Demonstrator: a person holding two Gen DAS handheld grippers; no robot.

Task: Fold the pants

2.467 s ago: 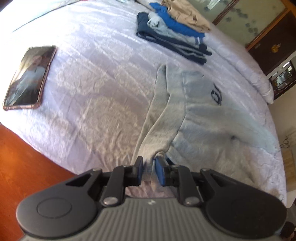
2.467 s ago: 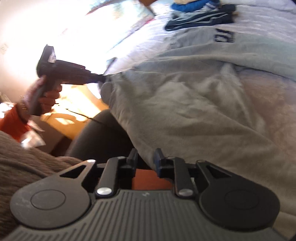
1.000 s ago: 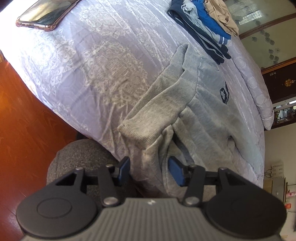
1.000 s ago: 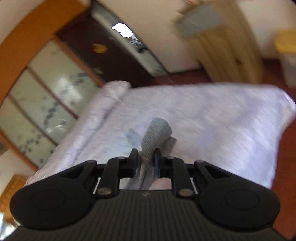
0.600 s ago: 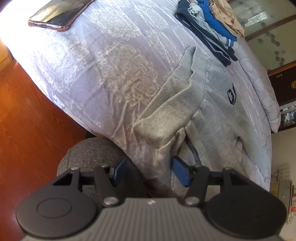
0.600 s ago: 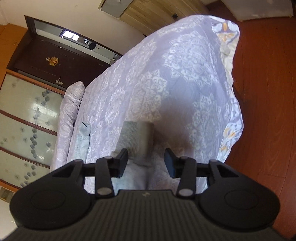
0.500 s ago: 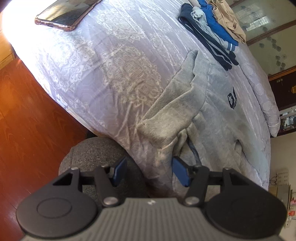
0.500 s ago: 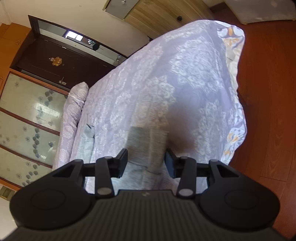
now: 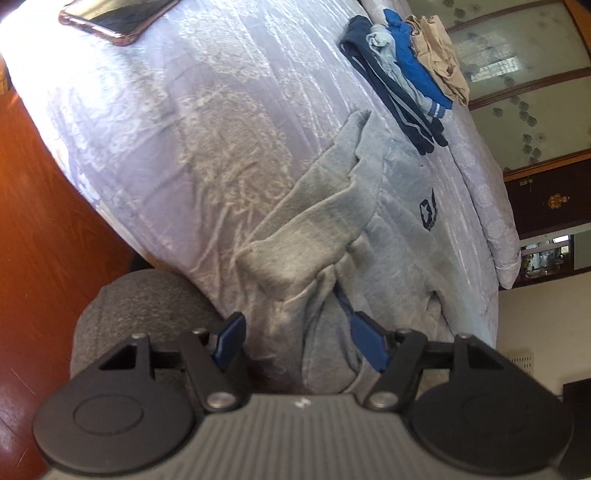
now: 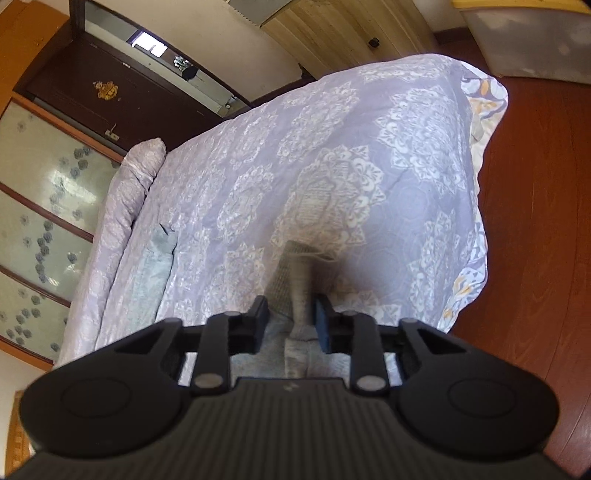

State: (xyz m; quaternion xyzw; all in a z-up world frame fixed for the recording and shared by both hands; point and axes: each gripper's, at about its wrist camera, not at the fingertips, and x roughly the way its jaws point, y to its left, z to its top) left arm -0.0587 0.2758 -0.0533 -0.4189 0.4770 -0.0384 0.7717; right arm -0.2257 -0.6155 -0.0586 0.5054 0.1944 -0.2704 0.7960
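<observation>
both claws are released: the left claw [image 9: 299, 341] and right claw [image 10: 291, 325] each straddle the grey pants [image 9: 373, 236] without gripping. the pants lie on the lilac bedspread [image 9: 207, 122], a star emblem [image 9: 427, 214] unreadable. beyond lie folded clothes [image 9: 402, 81] and a phone [image 9: 114, 14].

A home bedroom: quilted bed [image 10: 332, 155], folded clothes [image 9: 402, 85], wardrobe doors [image 10: 40, 206], wooden floor [image 10: 546, 229].

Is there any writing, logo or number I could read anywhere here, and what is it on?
No text reads clearly.
Grey pants: a dark star emblem, any letters too blurred to read.
Phone: screen shows only glare.
Cabinet door: a gold ornament, no words.
</observation>
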